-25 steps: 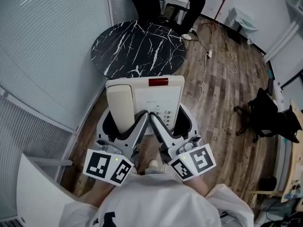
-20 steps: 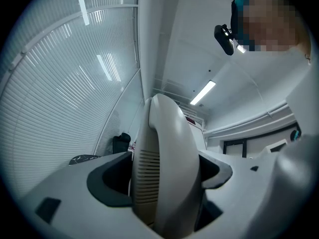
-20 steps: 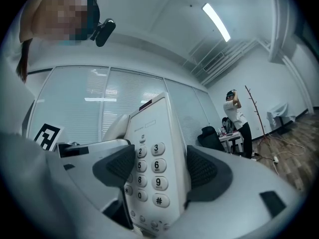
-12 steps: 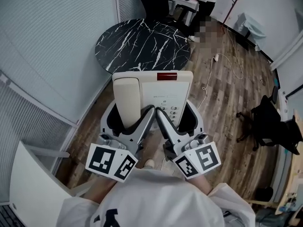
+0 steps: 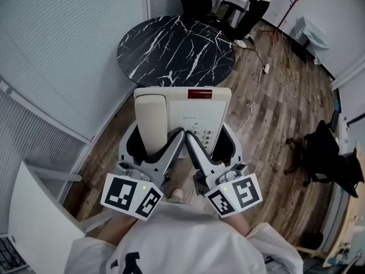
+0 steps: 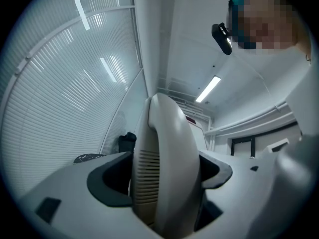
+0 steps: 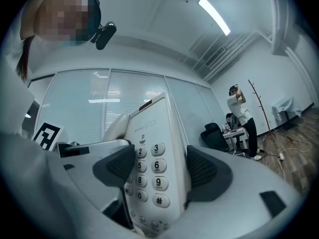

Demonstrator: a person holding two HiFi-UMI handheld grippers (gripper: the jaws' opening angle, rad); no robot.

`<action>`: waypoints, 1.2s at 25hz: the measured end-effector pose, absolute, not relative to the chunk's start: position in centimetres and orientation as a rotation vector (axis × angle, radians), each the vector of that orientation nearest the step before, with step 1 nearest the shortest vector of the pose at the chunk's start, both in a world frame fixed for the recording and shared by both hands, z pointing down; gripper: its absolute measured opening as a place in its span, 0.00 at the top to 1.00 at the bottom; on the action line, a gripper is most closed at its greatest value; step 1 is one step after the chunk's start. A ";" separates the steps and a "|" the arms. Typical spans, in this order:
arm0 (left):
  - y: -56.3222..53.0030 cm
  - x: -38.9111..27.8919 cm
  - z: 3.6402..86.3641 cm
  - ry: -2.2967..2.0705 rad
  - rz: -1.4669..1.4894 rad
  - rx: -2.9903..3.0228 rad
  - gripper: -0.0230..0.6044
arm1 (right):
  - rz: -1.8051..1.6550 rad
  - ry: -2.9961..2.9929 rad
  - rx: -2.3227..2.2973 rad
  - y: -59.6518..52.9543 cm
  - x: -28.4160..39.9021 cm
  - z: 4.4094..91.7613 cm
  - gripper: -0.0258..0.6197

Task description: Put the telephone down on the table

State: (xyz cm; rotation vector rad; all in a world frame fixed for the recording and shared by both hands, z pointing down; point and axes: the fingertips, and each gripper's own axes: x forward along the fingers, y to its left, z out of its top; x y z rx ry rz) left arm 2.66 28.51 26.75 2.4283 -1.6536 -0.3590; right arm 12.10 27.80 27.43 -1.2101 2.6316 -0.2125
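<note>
Cream telephone [image 5: 194, 110] clamped between left claw [image 5: 153, 144] and right claw [image 5: 212, 144].

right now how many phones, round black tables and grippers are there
phone: 1
table: 1
grippers: 2, left gripper and right gripper
total: 4

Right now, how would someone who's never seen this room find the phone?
Look for the round black marble table by the blinds. Just on its near side, over the wood floor, the phone is held up, the left gripper on its handset and the right gripper on its keypad. It is the only cream box there, with a red strip along its far edge.
</note>
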 end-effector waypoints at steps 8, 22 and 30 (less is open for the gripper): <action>24.5 1.6 26.6 -1.609 -0.379 2.450 0.36 | -0.185 2.619 -1.260 24.1 11.1 27.1 0.46; 10.5 -4.6 26.0 -1.513 -0.368 2.509 0.36 | -0.171 2.561 -1.352 10.8 4.8 26.6 0.46; 4.8 -8.8 26.0 -1.469 -0.349 2.529 0.36 | -0.182 2.533 -1.393 5.4 0.7 26.6 0.46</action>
